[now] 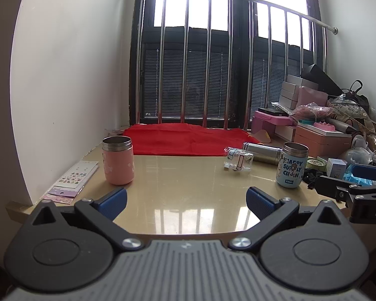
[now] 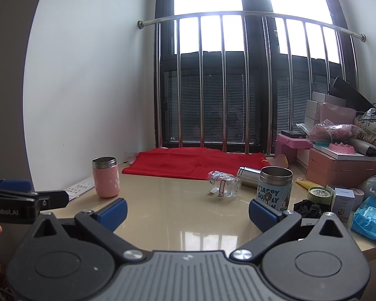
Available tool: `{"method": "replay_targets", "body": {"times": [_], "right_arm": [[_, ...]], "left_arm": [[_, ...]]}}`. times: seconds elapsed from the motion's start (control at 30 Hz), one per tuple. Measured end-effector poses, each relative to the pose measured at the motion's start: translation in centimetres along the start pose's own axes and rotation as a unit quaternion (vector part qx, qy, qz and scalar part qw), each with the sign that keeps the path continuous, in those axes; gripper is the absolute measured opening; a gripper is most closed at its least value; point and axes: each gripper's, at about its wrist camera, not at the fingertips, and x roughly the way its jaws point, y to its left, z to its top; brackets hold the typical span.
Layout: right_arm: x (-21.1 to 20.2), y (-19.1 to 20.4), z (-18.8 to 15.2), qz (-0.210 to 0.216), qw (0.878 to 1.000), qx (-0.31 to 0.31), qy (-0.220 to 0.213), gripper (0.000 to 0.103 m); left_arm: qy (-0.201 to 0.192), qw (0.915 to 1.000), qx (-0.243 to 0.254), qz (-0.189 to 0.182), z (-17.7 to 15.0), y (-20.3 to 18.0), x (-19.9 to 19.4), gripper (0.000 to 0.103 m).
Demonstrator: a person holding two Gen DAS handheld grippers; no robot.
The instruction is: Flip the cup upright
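Observation:
A pink cup stands upright on the beige table at the left, steel rim up; it also shows in the right wrist view. A blue printed cup stands upright at the right, and shows in the right wrist view. My left gripper is open and empty, near the table's front edge, short of both cups. My right gripper is open and empty, its right fingertip close in front of the blue cup.
A crumpled clear plastic wrapper and a steel bottle lying on its side sit mid-table. A red cloth lies by the barred window. Sticker sheets lie at left. Boxes and bags crowd the right side.

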Motion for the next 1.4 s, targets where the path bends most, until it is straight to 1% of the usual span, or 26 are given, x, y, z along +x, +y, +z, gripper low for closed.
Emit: {"method": "replay_targets", "body": {"times": [1.4], "right_arm": [[0.03,0.04,0.06,-0.001,1.0,0.0,0.001,0.103]], "left_arm": [[-0.002,1.0,0.005,-0.003,-0.09,-0.22,0.15,0.103]]}}
